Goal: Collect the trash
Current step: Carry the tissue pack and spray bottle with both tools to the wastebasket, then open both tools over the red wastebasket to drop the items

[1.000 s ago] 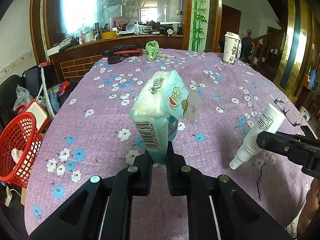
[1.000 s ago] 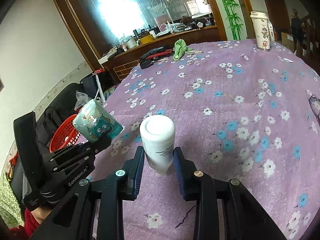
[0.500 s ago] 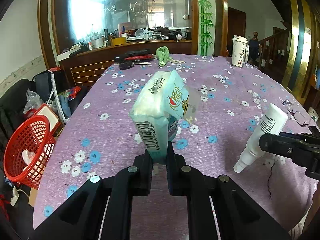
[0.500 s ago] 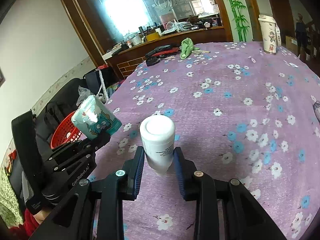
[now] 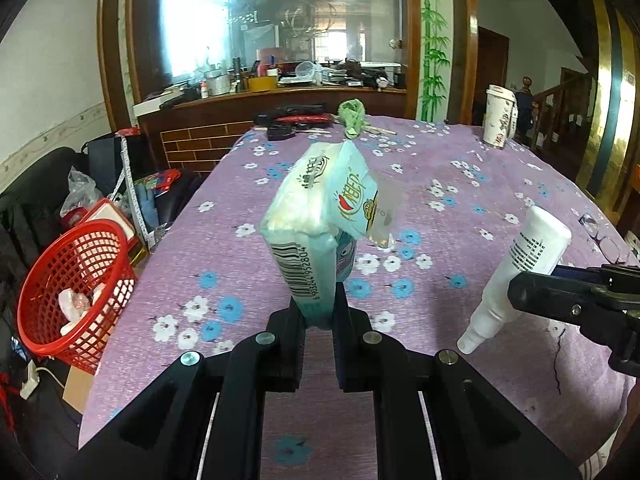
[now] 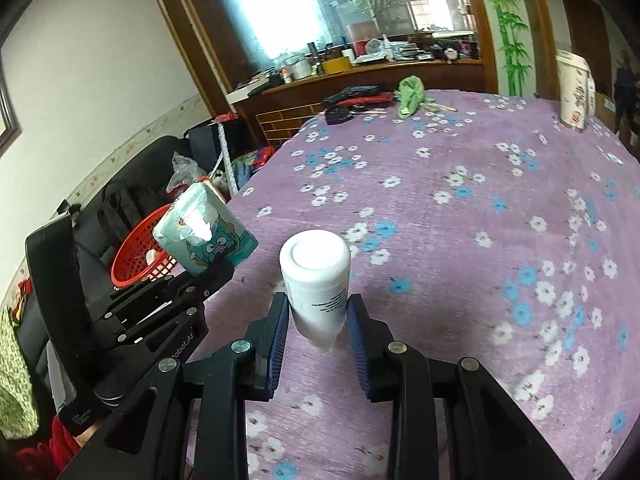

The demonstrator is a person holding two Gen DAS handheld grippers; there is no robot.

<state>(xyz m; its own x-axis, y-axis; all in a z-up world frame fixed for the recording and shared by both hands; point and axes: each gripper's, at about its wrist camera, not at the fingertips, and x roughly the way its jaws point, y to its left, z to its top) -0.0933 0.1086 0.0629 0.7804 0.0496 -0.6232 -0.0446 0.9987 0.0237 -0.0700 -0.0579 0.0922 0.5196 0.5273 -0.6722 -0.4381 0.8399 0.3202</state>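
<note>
Both tongs are loaded up here. The left tongs (image 5: 318, 320) are clamped tight on the bottom end of a soft pale-green plastic tissue pack with a barcode (image 5: 320, 224), which sticks up above the purple flowered tablecloth surface (image 5: 460, 184). The right tongs (image 6: 318, 330) are pinching a white plastic squeeze bottle with black print (image 6: 316, 280), cap end pointing down between the pads, flat base facing up. In the left view that bottle sits at about 3 o'clock, held off the surface. The red plastic mesh basket (image 5: 76, 284) sits off the surface's edge at roughly 9 o'clock, with some crumpled white bits inside. A white printed paper cup (image 5: 498, 118) stands far off near 1 o'clock.
</note>
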